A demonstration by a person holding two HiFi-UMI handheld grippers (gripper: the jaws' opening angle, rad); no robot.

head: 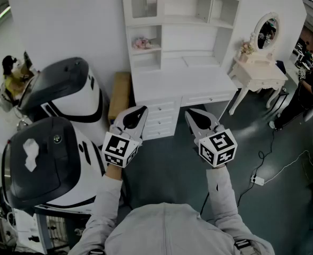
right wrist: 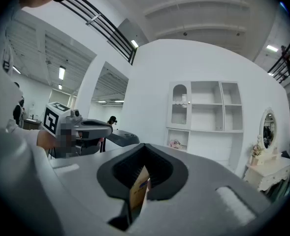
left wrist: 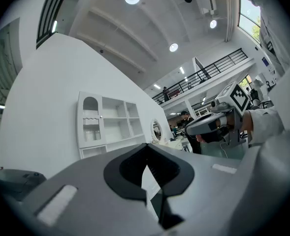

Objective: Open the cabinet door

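The white cabinet (head: 180,52) stands against the far wall, a desk with drawers under a shelf hutch. Its small glass door (head: 144,2) at the hutch's upper left is closed; the door also shows in the left gripper view (left wrist: 90,127) and the right gripper view (right wrist: 179,106). My left gripper (head: 140,111) and right gripper (head: 191,115) are held side by side, level, in front of the desk drawers and well short of them. Both are shut and hold nothing. Each gripper view shows the other gripper beside it: the right gripper (left wrist: 211,124) and the left gripper (right wrist: 85,129).
Two large white and black machines (head: 55,142) fill the left side. A wooden box (head: 120,95) stands left of the desk. A white vanity table with an oval mirror (head: 258,70) stands to the right, a person (head: 305,89) beyond it. A cable and power strip (head: 257,179) lie on the dark floor.
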